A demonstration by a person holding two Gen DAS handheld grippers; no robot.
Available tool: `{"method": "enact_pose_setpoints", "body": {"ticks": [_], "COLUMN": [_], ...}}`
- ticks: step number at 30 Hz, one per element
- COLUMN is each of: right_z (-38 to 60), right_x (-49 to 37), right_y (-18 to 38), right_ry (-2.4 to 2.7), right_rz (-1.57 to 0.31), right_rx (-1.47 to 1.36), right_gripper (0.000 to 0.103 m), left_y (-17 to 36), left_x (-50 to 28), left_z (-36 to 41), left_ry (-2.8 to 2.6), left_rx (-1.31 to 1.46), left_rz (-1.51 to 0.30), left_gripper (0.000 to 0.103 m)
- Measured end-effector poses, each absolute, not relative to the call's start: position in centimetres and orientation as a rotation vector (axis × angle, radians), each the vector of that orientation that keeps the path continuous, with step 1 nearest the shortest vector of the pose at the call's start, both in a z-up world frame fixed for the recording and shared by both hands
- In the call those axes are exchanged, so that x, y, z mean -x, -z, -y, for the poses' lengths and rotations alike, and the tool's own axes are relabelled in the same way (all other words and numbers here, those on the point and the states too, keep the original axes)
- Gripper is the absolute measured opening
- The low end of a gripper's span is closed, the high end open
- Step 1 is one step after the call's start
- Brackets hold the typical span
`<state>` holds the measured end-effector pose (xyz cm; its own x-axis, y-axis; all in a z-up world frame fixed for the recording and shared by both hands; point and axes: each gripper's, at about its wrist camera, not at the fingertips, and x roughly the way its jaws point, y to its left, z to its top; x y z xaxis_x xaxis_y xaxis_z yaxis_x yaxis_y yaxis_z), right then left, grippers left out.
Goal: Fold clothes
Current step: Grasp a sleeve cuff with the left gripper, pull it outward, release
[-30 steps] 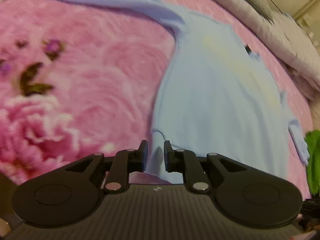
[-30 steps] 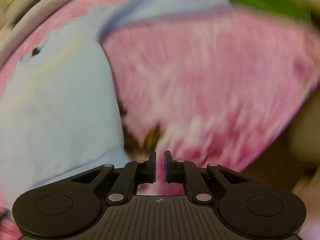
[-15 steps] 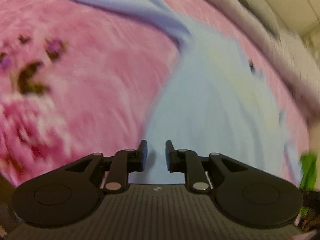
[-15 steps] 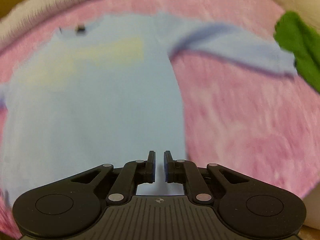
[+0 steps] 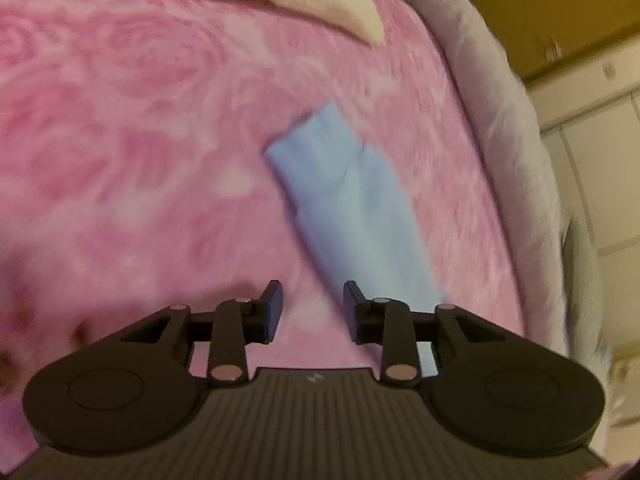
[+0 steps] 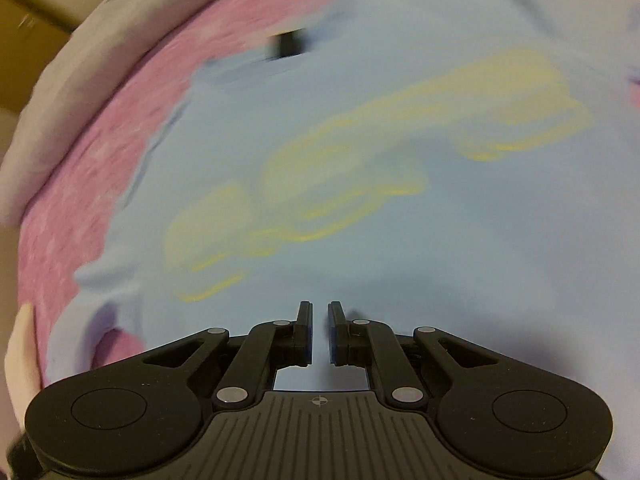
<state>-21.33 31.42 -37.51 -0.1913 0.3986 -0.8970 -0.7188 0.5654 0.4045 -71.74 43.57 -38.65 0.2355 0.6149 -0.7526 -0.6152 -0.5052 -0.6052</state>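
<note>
Light-blue shirt [image 6: 360, 208] spread flat on pink blanket [image 5: 120, 140]. Sleeve [image 5: 352, 208] seen ahead of left gripper [image 5: 313, 300], angled up-left; jaws wide, empty. Right gripper [image 6: 318, 320] held over shirt body, gap narrow, nothing gripped.

The left gripper [image 5: 313, 294] points forward and downward, its black jaws spread wide apart with nothing between them. The right gripper [image 6: 318, 314] (also angled downward) has its jaws drawn close, a narrow gap left between the pads, nothing visibly clamped. Neither the hands nor the arms show in either wrist view.
</note>
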Motion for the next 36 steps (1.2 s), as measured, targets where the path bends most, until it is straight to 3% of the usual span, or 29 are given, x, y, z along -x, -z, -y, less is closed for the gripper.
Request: {"method": "enact_pose_setpoints", "body": {"ticks": [4,5,6,12,14,15,19,20,24,29,32,36], "right_z": [-33.5,-33.3,-33.2,-32.3,-32.3,-32.3,-31.7,-31.7,-31.2,-29.6,-29.0,-29.9], "right_x": [24.2,24.4,24.3,23.8,24.0,24.0,24.5,24.6,24.7,24.8,25.9,29.5], "right_y": [37.7,37.9,38.0,37.9,38.0,38.1,37.9,37.8,37.2,36.4,36.6,36.7], "right_ry": [-1.079,-1.073,-1.059,-0.984,-0.985,-0.985,-0.995,-1.006,-1.05,-1.107,-1.165,-1.25], "right_rz": [-1.424,-1.428,-1.44,-1.484,-1.488,-1.491,-1.506,-1.503,-1.465,-1.46,-1.589,-1.579], "right_rx": [0.391,0.399,0.4,0.39,0.399,0.403,0.408,0.416,0.461,0.439,0.275,0.351], "right_gripper": [0.007,0.007,0.007,0.007,0.007,0.007,0.007,0.007,0.007,0.007,0.007,0.007], "left_y": [40.4,40.4,40.3,29.4,28.5,29.5,36.8,37.4,36.0,35.3,36.4,35.6], "left_x": [72.9,72.9,72.8,69.5,68.2,67.8,69.6,69.9,69.1,68.6,70.9,72.8], "left_z": [-46.5,-47.1,-47.8,-47.9,-46.8,-46.3,-45.4,-44.8,-43.9,-42.7,-43.5,-45.2], "left_ry": [-1.52,-1.516,-1.511,-1.385,-1.422,-1.461,-1.588,-1.62,-1.658,-1.538,-1.58,-1.579], "left_rx": [1.513,1.502,1.492,0.904,0.735,0.696,0.993,1.026,0.997,1.073,1.196,1.2], "left_rz": [0.076,0.087,0.099,0.007,-0.161,-0.28,-0.51,-0.499,-0.422,-0.365,-0.29,-0.274], "left_gripper": [0.027,0.017,0.0,0.0,0.0,0.006,0.012,0.021,0.017,0.019,0.018,0.021]}}
